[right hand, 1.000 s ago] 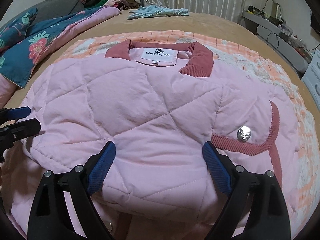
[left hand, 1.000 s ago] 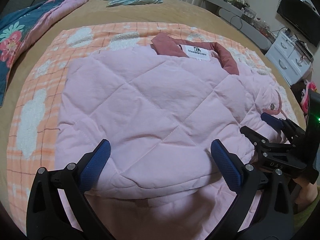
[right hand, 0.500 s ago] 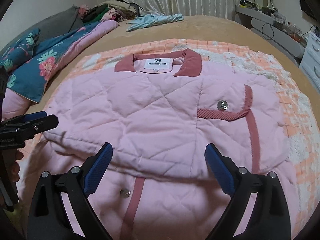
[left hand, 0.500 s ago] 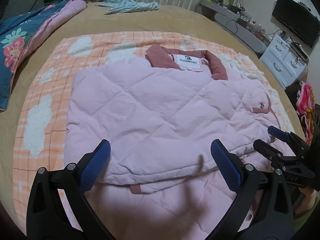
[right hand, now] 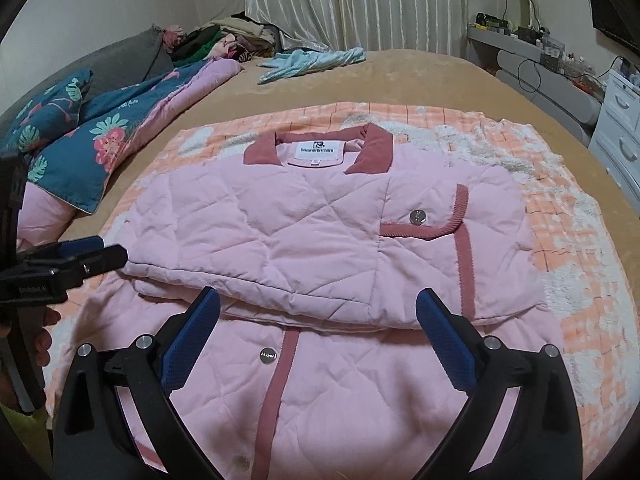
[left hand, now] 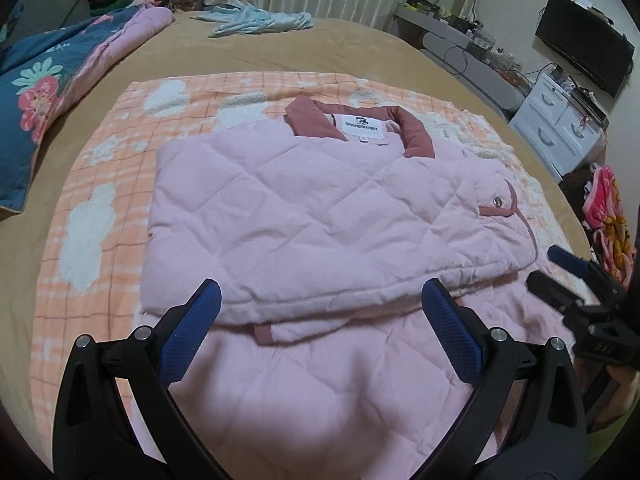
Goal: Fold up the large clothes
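Note:
A pink quilted jacket point(left hand: 320, 208) point(right hand: 300, 232) with a dusty-red collar lies on an orange checked blanket point(left hand: 100, 184) point(right hand: 560, 240). It is folded across, one layer resting over the buttoned front. My left gripper point(left hand: 320, 292) hovers open above the fold's near edge with nothing between its fingers; in the right wrist view the left gripper point(right hand: 100, 250) sits at the jacket's left edge. My right gripper point(right hand: 318, 300) hangs over the same fold edge, its jaws opening and empty. In the left wrist view the right gripper point(left hand: 556, 270) is beside the jacket's right edge.
A floral blue quilt point(left hand: 36, 92) point(right hand: 80, 136) lies at the left of the tan bed. A light blue garment point(left hand: 256, 20) point(right hand: 312, 60) lies at the far side. White drawers point(left hand: 560, 128) and a dark screen point(left hand: 584, 40) stand at the right.
Both grippers have drawn back and up from the jacket. The folded edge now lies just ahead of the fingertips, and more of the lower front shows.

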A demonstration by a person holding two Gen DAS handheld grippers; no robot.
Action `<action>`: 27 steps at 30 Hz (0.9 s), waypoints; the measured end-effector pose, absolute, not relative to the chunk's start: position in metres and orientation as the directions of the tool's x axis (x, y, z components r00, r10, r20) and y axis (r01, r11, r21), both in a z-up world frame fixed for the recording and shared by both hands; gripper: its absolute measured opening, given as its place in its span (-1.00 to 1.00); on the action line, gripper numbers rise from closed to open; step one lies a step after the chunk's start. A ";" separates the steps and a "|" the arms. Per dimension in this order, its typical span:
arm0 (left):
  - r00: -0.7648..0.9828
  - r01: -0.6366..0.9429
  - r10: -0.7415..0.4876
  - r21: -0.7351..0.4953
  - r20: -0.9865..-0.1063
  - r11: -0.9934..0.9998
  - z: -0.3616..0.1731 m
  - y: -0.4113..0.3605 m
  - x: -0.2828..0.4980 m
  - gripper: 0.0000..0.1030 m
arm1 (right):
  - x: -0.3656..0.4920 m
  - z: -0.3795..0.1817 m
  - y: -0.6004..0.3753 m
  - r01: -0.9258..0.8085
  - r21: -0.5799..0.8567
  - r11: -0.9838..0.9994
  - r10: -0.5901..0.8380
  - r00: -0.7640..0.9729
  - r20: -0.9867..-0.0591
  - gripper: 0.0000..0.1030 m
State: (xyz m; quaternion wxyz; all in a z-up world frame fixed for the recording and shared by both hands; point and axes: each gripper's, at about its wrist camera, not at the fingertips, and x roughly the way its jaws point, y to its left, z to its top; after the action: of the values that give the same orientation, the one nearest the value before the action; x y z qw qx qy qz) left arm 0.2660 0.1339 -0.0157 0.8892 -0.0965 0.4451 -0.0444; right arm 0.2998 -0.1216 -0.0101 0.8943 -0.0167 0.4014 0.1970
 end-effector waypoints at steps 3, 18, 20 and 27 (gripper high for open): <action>0.606 -0.007 -0.156 -0.201 -0.780 0.979 -0.013 0.132 0.251 0.82 | 0.290 -0.003 -0.126 -0.370 0.131 0.920 0.346 0.609 -0.713 0.91; 0.676 -0.022 -0.150 -0.223 -0.722 0.975 0.019 0.120 0.180 0.82 | 0.245 0.035 -0.157 -0.376 0.127 0.918 0.360 0.653 -0.666 0.92; 0.678 -0.020 -0.147 -0.219 -0.720 0.976 0.023 0.116 0.172 0.82 | 0.241 0.039 -0.161 -0.371 0.127 0.920 0.357 0.655 -0.666 0.92; 0.701 -0.017 -0.141 -0.214 -0.699 0.977 0.041 0.108 0.150 0.82 | 0.218 0.056 -0.174 -0.375 0.122 0.919 0.361 0.674 -0.644 0.92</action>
State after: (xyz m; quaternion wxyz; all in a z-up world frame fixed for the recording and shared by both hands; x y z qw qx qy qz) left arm 0.1504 0.1081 0.0415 0.9164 -0.1027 0.3854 -0.0340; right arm 0.2177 -0.1738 0.0558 0.9149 -0.0103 0.3497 0.2012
